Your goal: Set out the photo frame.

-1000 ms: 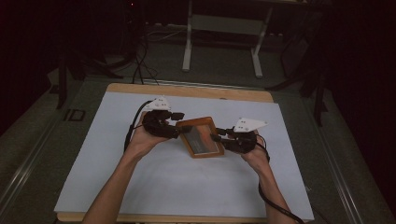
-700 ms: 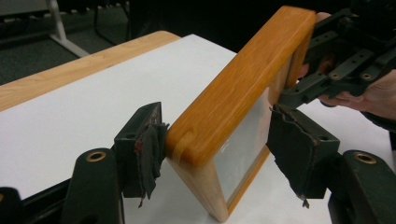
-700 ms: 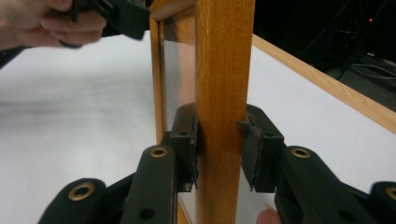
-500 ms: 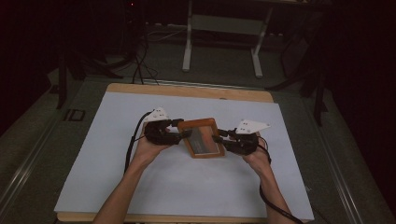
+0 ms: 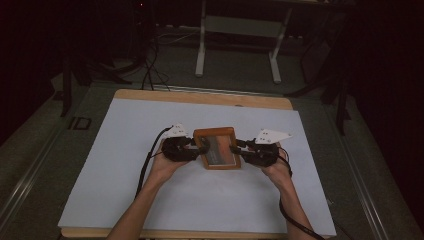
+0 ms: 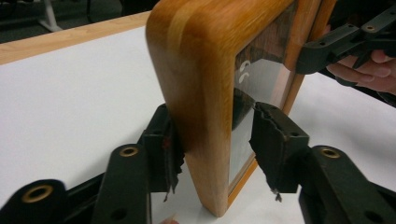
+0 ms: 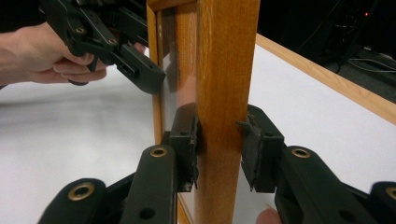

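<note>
**Wooden frame straddled at both side rails**

Wooden picture frame point(image 5: 216, 148) sits mid-table on the white sheet point(image 5: 125, 150), between both tools. Right gripper point(image 7: 219, 140) clamps its rail. Left gripper point(image 6: 212, 142) has just been closing w/ the opposite rail between its pads: one pad touches, other still off the glass. Rail runs crosswise to the jaws

My wooden picture frame point(image 5: 217, 148) with its glass pane stands on edge, tilted, mid-table on the white sheet point(image 5: 125, 150).
</note>
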